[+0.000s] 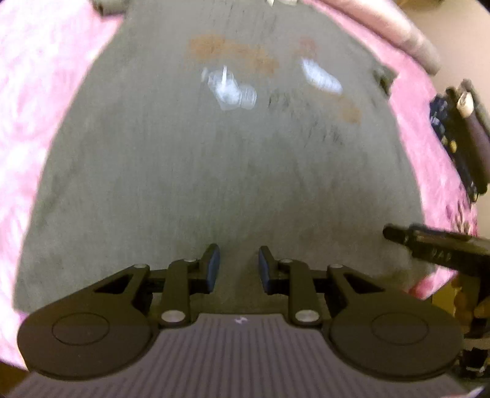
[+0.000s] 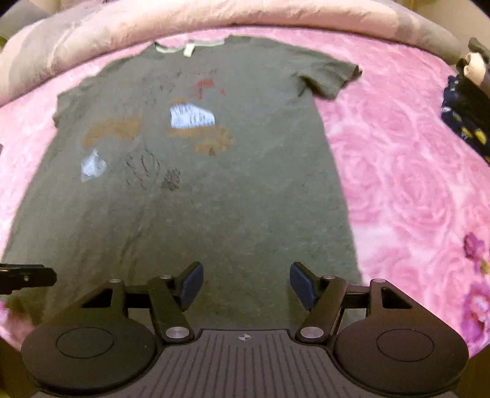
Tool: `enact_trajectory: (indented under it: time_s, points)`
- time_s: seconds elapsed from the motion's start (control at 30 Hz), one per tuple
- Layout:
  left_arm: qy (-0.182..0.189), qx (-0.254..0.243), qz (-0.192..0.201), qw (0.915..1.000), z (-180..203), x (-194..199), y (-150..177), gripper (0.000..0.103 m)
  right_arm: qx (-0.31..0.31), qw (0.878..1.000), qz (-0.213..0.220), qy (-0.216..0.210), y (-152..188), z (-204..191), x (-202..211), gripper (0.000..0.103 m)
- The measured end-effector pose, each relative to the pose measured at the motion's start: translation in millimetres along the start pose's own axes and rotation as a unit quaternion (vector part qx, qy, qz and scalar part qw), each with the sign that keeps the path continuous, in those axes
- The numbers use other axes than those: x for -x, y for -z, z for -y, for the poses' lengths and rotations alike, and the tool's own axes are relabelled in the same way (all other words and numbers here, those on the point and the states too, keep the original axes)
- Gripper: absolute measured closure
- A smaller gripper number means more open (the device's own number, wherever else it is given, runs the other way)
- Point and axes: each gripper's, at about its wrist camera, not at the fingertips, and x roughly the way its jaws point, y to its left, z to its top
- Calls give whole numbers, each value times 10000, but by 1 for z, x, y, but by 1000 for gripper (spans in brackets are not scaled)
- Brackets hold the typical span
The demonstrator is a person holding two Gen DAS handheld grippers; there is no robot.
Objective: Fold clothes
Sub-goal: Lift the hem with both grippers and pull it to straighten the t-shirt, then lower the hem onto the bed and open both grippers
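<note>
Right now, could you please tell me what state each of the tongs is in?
Left tongs: open, holding nothing, above the T-shirt.
Right tongs: open wider, holding nothing.

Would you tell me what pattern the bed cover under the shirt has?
Pink bed cover with a rose pattern, clearest in the right wrist view.

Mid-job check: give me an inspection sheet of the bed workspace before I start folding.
Surface: pink rose-patterned blanket, pale duvet bunched at its far edge.
Job's things: olive-grey printed T-shirt spread flat, collar far, unfolded.
Clutter: dark patterned clothes pile on the right.
Grippers: left gripper and right gripper both open over the hem, nothing between their pads.
Cables: nothing seen.
Surroundings: nothing seen.
</note>
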Motion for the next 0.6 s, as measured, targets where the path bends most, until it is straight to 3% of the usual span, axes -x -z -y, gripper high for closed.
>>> enact_trajectory:
  time_s: [0.03,0.1,0.2,0.33,0.4,0.5,0.6]
  points:
    - [7,-98,-65,9999,1,3,8,81,-45,9995,-293,83,9,3,-6,37]
    - [26,-230,-317,9992,0,10,23,81,-149,9991,-393,95,32,12,2,37]
    - [81,-82,-404,9991,-9,32,31,82,-128,9955,-908,226,44,21,15,37]
    - [-69,17,371,9993,-25,57,8,81,-277,9992,-252,120,18,28,40,37]
    - [-256,247,618,9975,-39,50,-9,80,-271,9995,139,73,-3,23,37,37]
    - [-592,564,643,9946,-61,32,-19,81,-445,9984,355,-43,-20,19,17,37]
    - [-779,489,430,9948,-71,35,0,81,-579,9983,-27,82,3,21,0,37]
